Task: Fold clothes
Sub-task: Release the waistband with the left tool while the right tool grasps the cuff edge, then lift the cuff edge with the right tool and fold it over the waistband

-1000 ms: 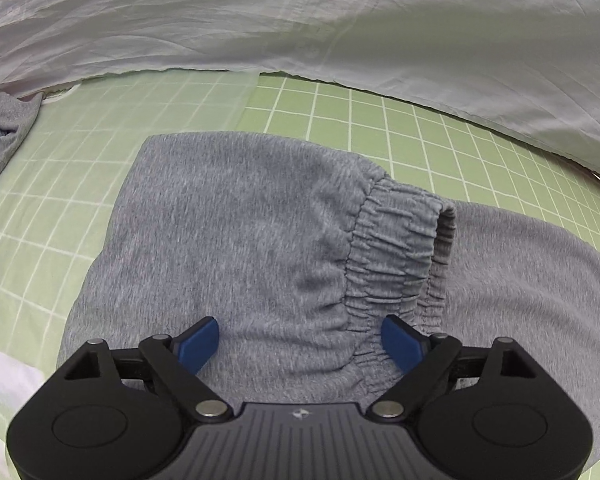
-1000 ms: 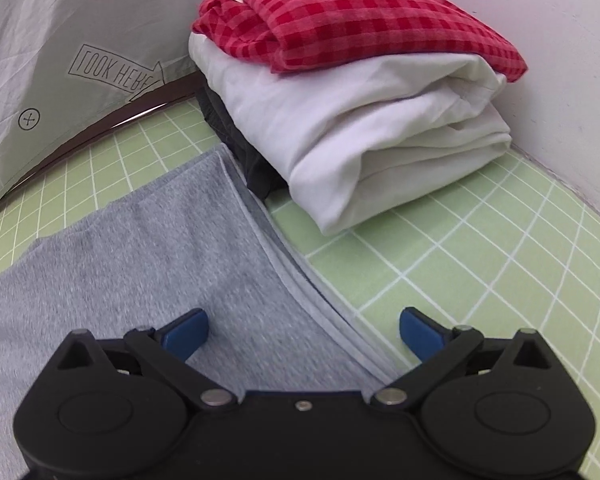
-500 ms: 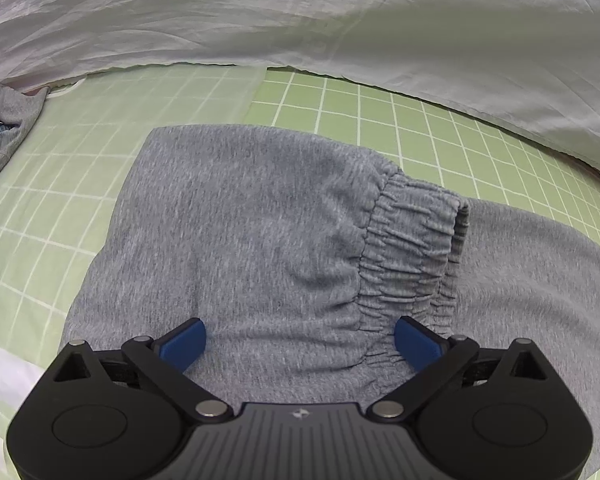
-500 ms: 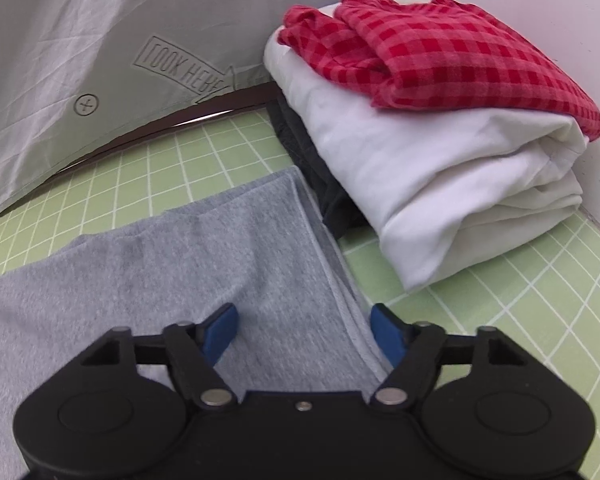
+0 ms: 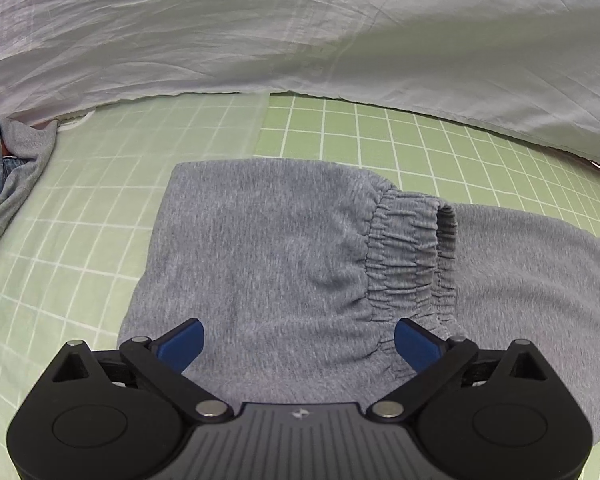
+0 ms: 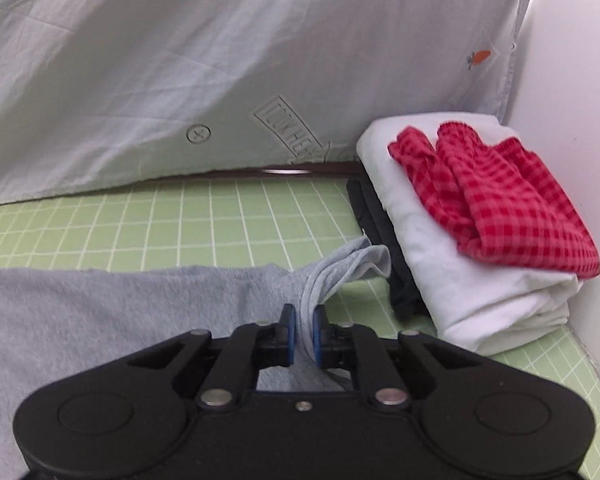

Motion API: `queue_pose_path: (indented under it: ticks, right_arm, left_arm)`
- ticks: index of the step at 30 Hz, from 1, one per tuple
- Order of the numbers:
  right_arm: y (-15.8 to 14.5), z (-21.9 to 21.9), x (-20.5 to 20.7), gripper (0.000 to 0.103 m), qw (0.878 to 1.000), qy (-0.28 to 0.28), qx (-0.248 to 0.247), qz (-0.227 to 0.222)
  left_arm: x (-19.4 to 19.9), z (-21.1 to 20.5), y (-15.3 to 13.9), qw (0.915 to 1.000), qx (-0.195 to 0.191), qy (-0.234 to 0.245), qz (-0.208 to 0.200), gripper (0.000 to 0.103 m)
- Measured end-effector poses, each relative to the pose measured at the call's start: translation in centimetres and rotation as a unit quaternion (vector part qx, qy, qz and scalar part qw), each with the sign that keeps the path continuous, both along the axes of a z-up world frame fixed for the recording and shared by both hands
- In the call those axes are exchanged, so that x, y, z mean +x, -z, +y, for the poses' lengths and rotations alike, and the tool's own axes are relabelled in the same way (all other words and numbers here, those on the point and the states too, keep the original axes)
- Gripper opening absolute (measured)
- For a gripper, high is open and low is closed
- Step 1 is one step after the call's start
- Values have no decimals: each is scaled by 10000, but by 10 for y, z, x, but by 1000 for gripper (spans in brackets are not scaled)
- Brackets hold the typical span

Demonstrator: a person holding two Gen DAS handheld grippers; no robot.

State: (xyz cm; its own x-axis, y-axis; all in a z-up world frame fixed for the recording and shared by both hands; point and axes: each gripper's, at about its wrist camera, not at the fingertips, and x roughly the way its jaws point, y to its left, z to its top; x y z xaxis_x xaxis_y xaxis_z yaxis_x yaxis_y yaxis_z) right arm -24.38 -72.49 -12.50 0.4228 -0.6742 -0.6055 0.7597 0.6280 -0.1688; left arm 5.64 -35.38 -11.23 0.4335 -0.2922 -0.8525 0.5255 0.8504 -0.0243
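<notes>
Grey sweatpants (image 5: 268,248) lie on the green grid mat (image 5: 340,128), folded so the elastic waistband (image 5: 412,264) rests on top of the legs. My left gripper (image 5: 298,340) is open just above the folded part, its blue pads on either side of the cloth near the waistband. In the right wrist view the pant legs (image 6: 100,308) stretch left. My right gripper (image 6: 302,332) is shut on the hem end (image 6: 340,268) of the legs, which bunches up between the pads.
A stack of folded clothes, red checked cloth (image 6: 496,196) on white (image 6: 460,292) on dark (image 6: 380,232), stands at the right by a white wall (image 6: 580,80). A pale printed sheet (image 5: 300,40) hangs along the back. Denim and grey garments (image 5: 4,172) lie far left.
My right gripper closed on the hem end of the pant legs and lifted it a little; its view swung left away from the stack. My left gripper drew back slightly, still open.
</notes>
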Motion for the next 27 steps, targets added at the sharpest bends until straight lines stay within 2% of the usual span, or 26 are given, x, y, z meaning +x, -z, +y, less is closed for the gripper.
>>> queue_pose_path:
  ticks: [6, 10, 13, 18, 20, 22, 24, 27]
  right_arm:
    - [-29, 62, 50, 9, 9969, -701, -277, -238]
    - [-27, 117, 92, 9, 9925, -1165, -128, -340]
    - [-8, 162, 122, 9, 9884, -1477, 234, -277]
    - [56, 214, 152, 13, 9813, -1555, 1107, 236]
    - [60, 225, 151, 19, 9809, -1684, 922, 305]
    - [55, 223, 148, 29, 9797, -1707, 1014, 267]
    - [44, 214, 137, 34, 9823, -1480, 1143, -93]
    - [39, 194, 118, 40, 9878, -1087, 1086, -236]
  left_arm:
    - [-2, 40, -18, 9997, -146, -25, -176, 100]
    - [5, 64, -18, 9996, -189, -71, -174, 100]
    - [11, 76, -12, 9998, -163, -49, -118, 100]
    - [18, 84, 5, 9999, -58, 9, 98, 100]
    - [17, 85, 11, 9999, -18, 22, 165, 100]
    - [16, 85, 17, 9997, 22, 33, 230, 100]
    - [15, 86, 23, 9995, 62, 45, 295, 100]
    - [12, 85, 32, 9991, 138, 19, 402, 100]
